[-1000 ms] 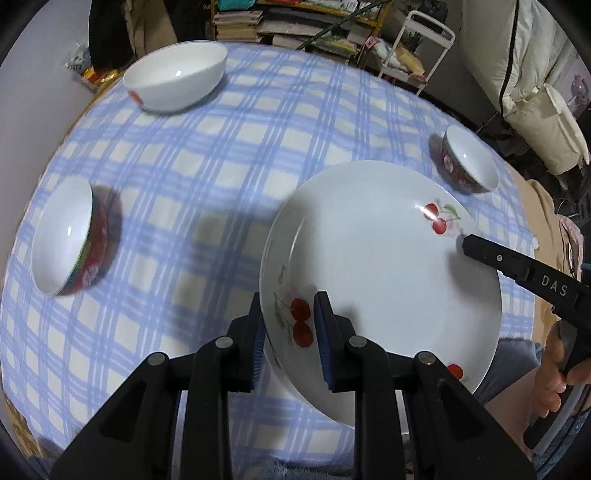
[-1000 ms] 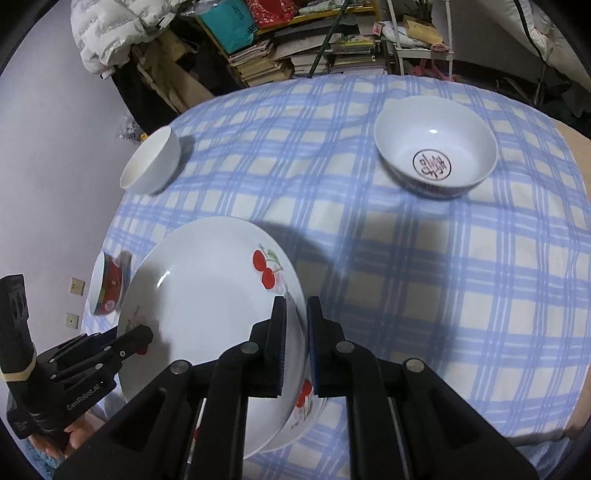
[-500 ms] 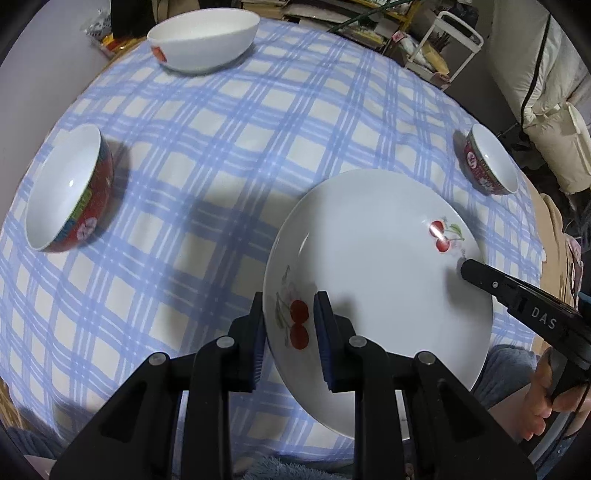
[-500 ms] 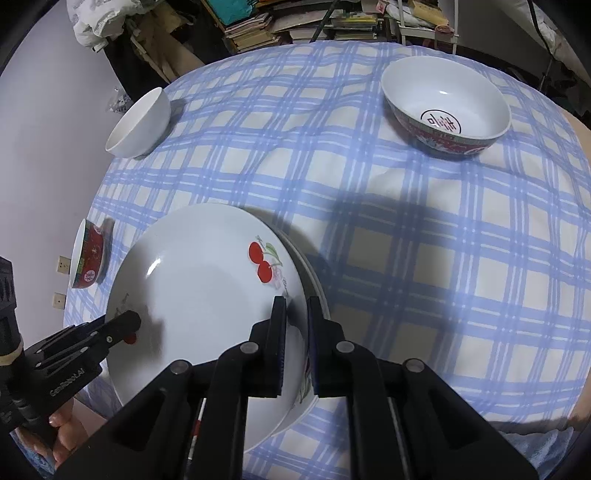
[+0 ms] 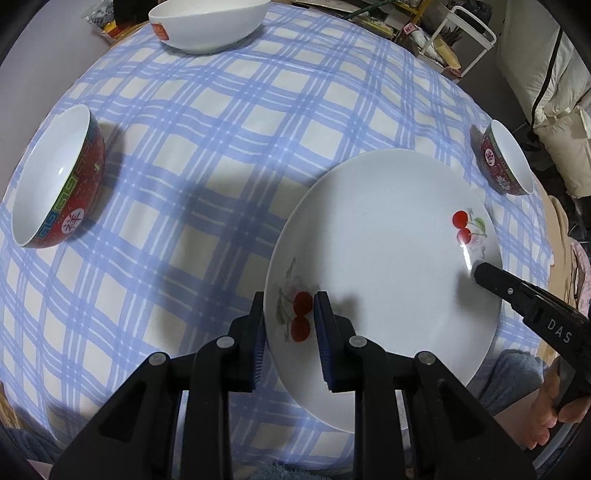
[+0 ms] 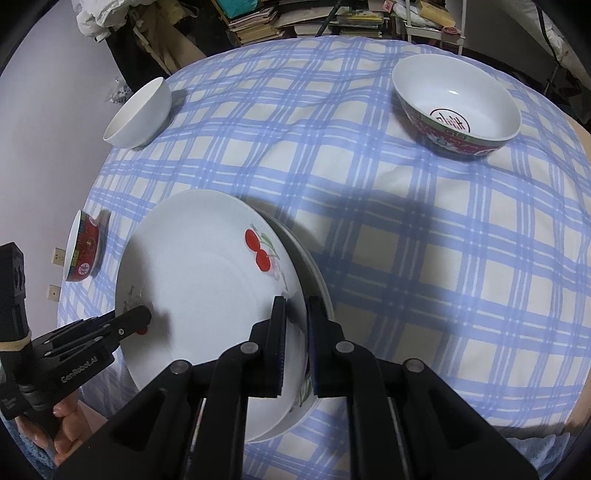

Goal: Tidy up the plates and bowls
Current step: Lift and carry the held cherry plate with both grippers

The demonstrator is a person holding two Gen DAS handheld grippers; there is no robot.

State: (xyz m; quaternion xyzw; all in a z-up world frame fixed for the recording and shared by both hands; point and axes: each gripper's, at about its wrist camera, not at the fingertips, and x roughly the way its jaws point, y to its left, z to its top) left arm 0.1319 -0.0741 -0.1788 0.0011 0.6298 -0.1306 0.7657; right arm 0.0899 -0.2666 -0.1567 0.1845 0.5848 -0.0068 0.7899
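Note:
A white plate with cherry prints (image 5: pixel 380 236) (image 6: pixel 199 273) is held level above the checked table by both grippers. My left gripper (image 5: pixel 289 325) is shut on its near rim; it also shows in the right wrist view (image 6: pixel 142 318). My right gripper (image 6: pixel 295 325) is shut on the opposite rim; its finger shows in the left wrist view (image 5: pixel 487 275). A second plate (image 6: pixel 314 273) lies just beneath, its edge showing. A red bowl (image 5: pixel 59 184) (image 6: pixel 83 251), a white bowl (image 5: pixel 208 22) (image 6: pixel 138 112) and a red-rimmed bowl (image 5: pixel 508 162) (image 6: pixel 456 109) stand around.
The round table carries a blue checked cloth (image 5: pixel 207 147). Stacked books and shelves (image 6: pixel 258 22) stand behind it, with a white wire rack (image 5: pixel 469 33) and padded clothing (image 5: pixel 550 74) to the right. A purple wall (image 6: pixel 37 110) is on the left.
The plate, held by both grippers, has come lower and closer to the table and the plate beneath. The bowls appear larger as both cameras moved toward the table.

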